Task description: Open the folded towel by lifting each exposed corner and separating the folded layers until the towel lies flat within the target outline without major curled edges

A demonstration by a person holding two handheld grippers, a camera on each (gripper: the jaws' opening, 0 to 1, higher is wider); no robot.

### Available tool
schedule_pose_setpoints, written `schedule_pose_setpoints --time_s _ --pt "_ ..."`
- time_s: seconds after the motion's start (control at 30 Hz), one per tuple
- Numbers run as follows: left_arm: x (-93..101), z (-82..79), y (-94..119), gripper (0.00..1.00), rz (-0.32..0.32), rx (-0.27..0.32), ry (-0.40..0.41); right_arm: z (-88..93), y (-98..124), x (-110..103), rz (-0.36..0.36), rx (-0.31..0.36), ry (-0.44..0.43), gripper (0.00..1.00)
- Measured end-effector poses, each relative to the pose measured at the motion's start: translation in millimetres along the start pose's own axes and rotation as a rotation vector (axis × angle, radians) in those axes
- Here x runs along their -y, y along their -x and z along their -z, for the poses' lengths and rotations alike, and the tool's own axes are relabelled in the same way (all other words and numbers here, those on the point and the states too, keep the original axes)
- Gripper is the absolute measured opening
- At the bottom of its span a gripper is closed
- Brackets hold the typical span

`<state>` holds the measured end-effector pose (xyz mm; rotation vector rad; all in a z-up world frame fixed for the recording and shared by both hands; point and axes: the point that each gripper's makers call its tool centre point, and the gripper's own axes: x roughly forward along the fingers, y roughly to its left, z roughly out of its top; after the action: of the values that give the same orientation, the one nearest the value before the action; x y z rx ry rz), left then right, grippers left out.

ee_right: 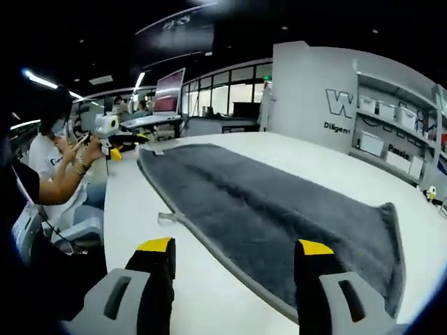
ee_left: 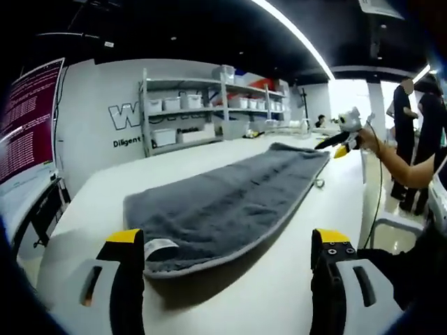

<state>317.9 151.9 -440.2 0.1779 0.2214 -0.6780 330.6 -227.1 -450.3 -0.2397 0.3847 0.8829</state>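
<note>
Left gripper (ee_left: 227,255) and right gripper (ee_right: 234,264) both agape, gripping nothing. Towel (ee_left: 230,195) spread long on counter (ee_left: 105,202); far end slightly curled, needs flattening.

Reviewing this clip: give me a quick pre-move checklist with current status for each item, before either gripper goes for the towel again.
1. Left gripper open and empty: ok, jaws spread, nothing between them.
2. Right gripper open and empty: ok.
3. Grey towel spread out along the white table: ok, it lies long and mostly flat.
4. Edges free of curls: not ok, the end by the right gripper turns up.
5. Towel inside the target outline: cannot tell, no outline is visible.
6. White label at the near corner lying flat: ok.
</note>
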Motion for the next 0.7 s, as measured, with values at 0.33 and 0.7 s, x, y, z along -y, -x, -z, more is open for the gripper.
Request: schedule_pose_setpoints --time_s 0.33,0.7 --pt "-4.8 0.4 1.9 0.97 0.006 0.02 0.026 -6.4 -36.5 -44.0 -0.127 0.014 0.078 0.36" --pt "-7.2 11.7 4.7 0.96 0.012 0.016 0.066 0.5 -60.6 -75.7 -0.204 -0.041 0.233 0.31"
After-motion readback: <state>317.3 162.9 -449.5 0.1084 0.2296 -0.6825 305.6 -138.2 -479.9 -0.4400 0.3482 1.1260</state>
